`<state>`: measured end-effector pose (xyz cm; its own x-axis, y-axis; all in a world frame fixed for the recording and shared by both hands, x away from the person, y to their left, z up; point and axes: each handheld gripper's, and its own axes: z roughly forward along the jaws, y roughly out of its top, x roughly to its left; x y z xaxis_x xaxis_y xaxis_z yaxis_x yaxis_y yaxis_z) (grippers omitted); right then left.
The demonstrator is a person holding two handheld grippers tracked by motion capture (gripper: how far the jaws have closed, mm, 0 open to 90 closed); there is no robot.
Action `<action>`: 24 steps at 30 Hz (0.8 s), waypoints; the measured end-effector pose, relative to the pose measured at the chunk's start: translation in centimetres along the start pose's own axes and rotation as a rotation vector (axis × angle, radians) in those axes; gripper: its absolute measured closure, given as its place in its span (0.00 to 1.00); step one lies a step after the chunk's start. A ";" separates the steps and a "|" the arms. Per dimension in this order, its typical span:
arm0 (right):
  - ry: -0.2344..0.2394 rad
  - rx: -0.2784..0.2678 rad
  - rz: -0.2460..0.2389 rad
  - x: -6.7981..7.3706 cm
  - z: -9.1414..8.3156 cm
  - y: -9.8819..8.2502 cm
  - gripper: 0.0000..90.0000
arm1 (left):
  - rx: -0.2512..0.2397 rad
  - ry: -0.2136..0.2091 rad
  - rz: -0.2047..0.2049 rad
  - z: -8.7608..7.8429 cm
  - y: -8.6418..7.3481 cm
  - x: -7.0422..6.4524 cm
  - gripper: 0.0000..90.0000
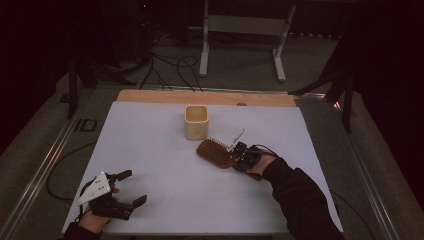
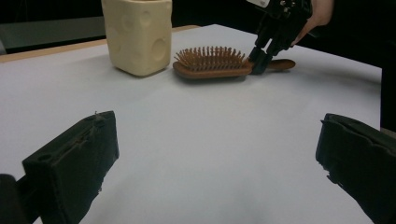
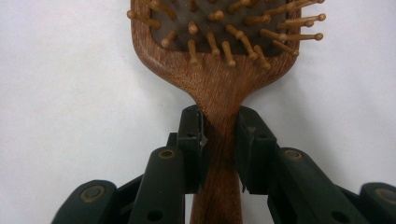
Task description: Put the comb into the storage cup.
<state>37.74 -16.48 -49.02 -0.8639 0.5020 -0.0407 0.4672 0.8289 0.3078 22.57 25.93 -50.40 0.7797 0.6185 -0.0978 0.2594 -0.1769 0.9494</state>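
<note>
A wooden hairbrush lies bristles up on the white tabletop, just in front of and to the right of a cream cup. My right gripper comes in from the right, shut on the brush's handle. In the right gripper view its two pads squeeze the narrow neck of the hairbrush just below the head. My left gripper rests near the table's front left corner, jaws wide apart with nothing between them. From the left gripper view the cup, hairbrush and right gripper lie ahead.
A strip of bare wood runs along the table's far edge. Beyond it stand a metal frame and loose cables on the floor. Wide white surface separates the left gripper from the cup and brush.
</note>
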 end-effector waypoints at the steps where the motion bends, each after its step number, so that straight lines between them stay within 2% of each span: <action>1: -0.001 -0.011 -0.001 0.0 0.0 -0.1 0.82 | 0.001 0.001 0.001 0.0 0.0 0.0 0.00; 7: 0.007 -0.084 0.028 0.3 -0.7 -1.0 0.82 | 0.003 0.001 0.003 0.0 0.0 0.0 0.00; 8: 0.009 -0.087 0.046 0.4 -0.8 -1.1 0.82 | 0.002 0.001 0.004 0.0 0.0 0.0 0.00; 9: 0.013 -0.101 0.040 0.5 -0.9 -1.3 0.82 | 0.002 0.002 0.005 0.0 0.0 0.0 0.00; 10: 0.010 -0.117 0.057 0.5 -1.1 -1.4 0.82 | 0.002 0.002 0.003 0.0 0.0 0.0 0.00; 18: -0.016 -0.216 0.087 1.1 -2.2 -2.7 0.82 | 0.005 0.002 0.004 0.1 0.0 0.0 0.00; 19: -0.013 -0.227 0.077 1.2 -2.2 -2.9 0.82 | 0.005 0.002 0.003 0.1 0.0 -0.1 0.00; 21: -0.033 -0.243 0.081 1.4 -2.2 -3.2 0.82 | 0.006 0.002 0.003 0.1 0.0 -0.1 0.00; 24: -0.037 -0.282 0.088 1.8 -2.2 -3.7 0.82 | 0.007 0.002 -0.004 0.1 0.0 0.0 0.00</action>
<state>34.08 -19.19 -48.12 -0.8124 0.5821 -0.0350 0.4651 0.6830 0.5632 22.62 25.80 -50.41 0.7774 0.6209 -0.1012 0.2668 -0.1797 0.9469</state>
